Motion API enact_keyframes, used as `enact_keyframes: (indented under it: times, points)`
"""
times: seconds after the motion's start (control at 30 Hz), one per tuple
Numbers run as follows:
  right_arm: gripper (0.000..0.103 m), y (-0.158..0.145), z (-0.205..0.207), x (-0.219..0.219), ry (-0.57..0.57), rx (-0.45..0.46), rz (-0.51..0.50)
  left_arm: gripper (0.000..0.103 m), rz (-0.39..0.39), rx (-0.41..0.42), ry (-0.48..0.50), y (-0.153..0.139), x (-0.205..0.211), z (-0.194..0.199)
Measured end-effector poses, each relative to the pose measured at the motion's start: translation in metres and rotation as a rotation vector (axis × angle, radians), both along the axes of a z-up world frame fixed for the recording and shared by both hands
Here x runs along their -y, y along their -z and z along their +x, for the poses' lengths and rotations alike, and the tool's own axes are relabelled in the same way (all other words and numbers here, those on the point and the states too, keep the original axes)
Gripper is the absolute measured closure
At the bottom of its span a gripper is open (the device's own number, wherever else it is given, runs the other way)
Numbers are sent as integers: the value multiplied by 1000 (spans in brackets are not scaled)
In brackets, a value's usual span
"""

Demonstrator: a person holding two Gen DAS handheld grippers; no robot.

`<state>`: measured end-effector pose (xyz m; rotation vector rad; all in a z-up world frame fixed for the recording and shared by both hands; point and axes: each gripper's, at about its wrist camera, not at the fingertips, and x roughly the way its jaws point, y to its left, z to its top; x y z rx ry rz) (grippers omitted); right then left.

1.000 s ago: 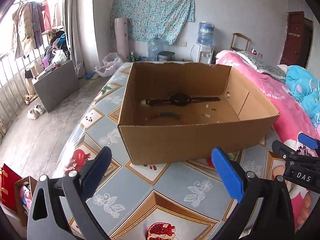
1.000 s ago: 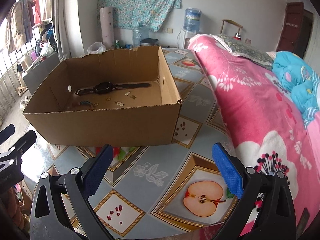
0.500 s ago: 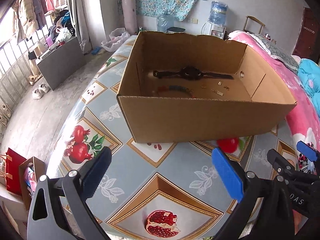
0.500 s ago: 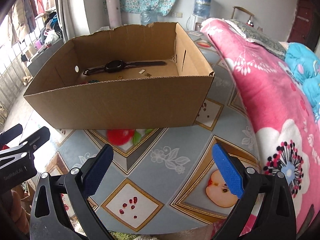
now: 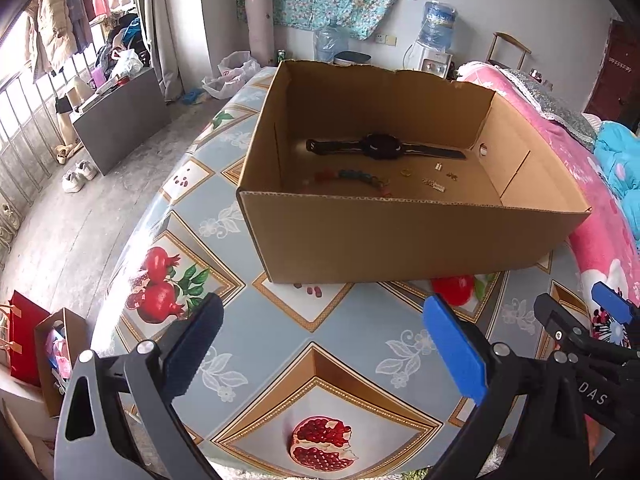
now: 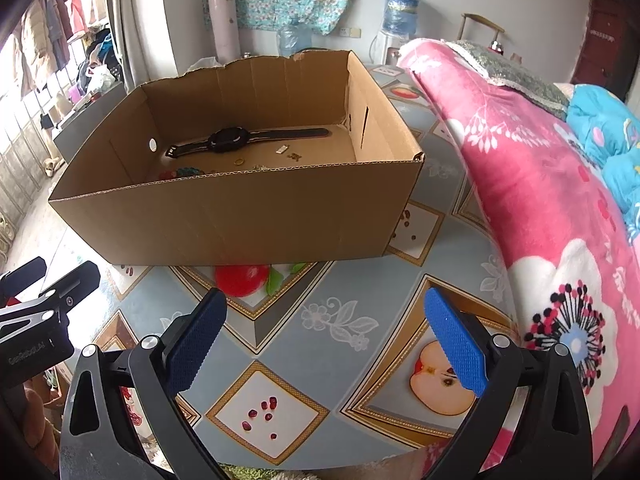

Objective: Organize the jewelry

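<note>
An open cardboard box [image 5: 400,240] [image 6: 240,216] stands on the fruit-patterned tablecloth. On its floor lie a black wristwatch [image 5: 380,148] [image 6: 232,140], a beaded bracelet [image 5: 352,178] [image 6: 184,172], a small gold ring [image 5: 405,172] [image 6: 239,161] and several tiny gold pieces [image 5: 434,184] [image 6: 289,152]. My left gripper [image 5: 324,348] hangs open in front of the box's near wall, empty. My right gripper [image 6: 324,348] is likewise open and empty, short of the box. Each gripper shows at the edge of the other's view.
The table [image 5: 280,344] drops off at the left to a concrete floor with shoes [image 5: 78,170] and a red bag [image 5: 22,340]. A pink flowered blanket [image 6: 540,184] on a bed borders the table's right side. A water dispenser [image 5: 438,36] stands by the far wall.
Both grippers have risen and tilted down, so more of the box's inside shows. Both stay open and empty; nothing in the box has moved.
</note>
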<state>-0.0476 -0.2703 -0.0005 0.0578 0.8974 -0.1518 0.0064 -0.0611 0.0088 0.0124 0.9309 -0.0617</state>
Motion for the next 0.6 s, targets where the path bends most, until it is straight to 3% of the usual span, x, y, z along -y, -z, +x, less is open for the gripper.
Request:
enact_keyframes:
  times: [0.6]
  points:
    - [8,2,3,4,11,-11,11,5,-10,-23,7,3,4,1]
